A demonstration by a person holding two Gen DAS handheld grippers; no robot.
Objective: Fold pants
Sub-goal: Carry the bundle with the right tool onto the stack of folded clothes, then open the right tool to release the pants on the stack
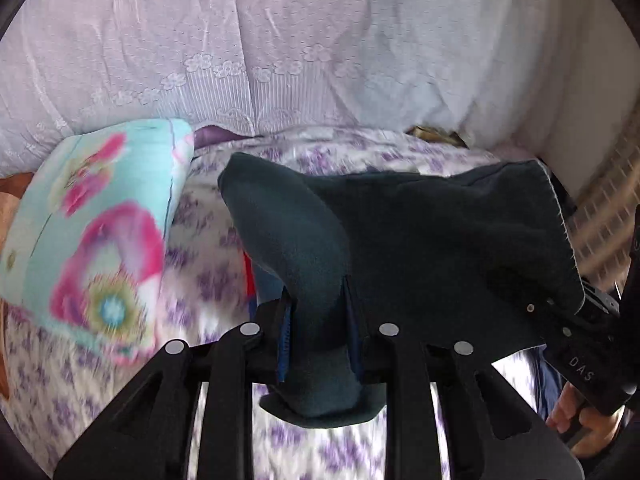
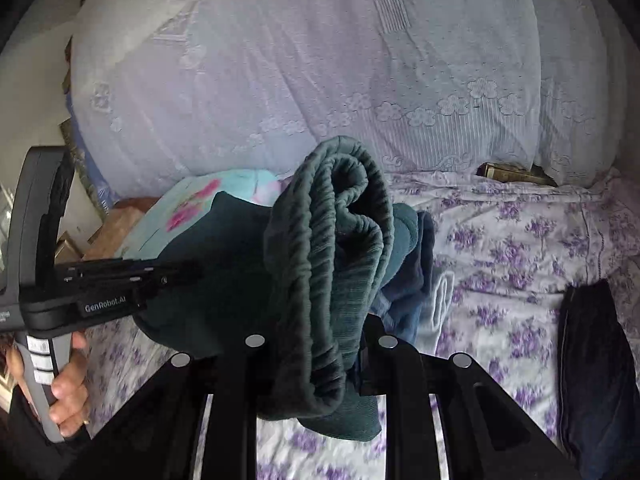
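The dark teal pants [image 1: 400,232] hang in the air above the bed, stretched between both grippers. My left gripper [image 1: 318,320] is shut on a bunched fold of the fabric. My right gripper [image 2: 320,336] is shut on the ribbed elastic waistband [image 2: 332,240], which bulges up between the fingers. In the left wrist view the right gripper [image 1: 568,320] holds the cloth's far right corner. In the right wrist view the left gripper [image 2: 168,276] clamps the cloth from the left, with a hand on its handle.
The bed sheet [image 2: 500,248] is white with purple flowers. A turquoise floral pillow [image 1: 100,232] lies at left. A lace-covered mound [image 1: 280,40] rises behind. A dark folded garment [image 2: 592,360] lies at right, and blue clothes [image 2: 412,292] lie under the pants.
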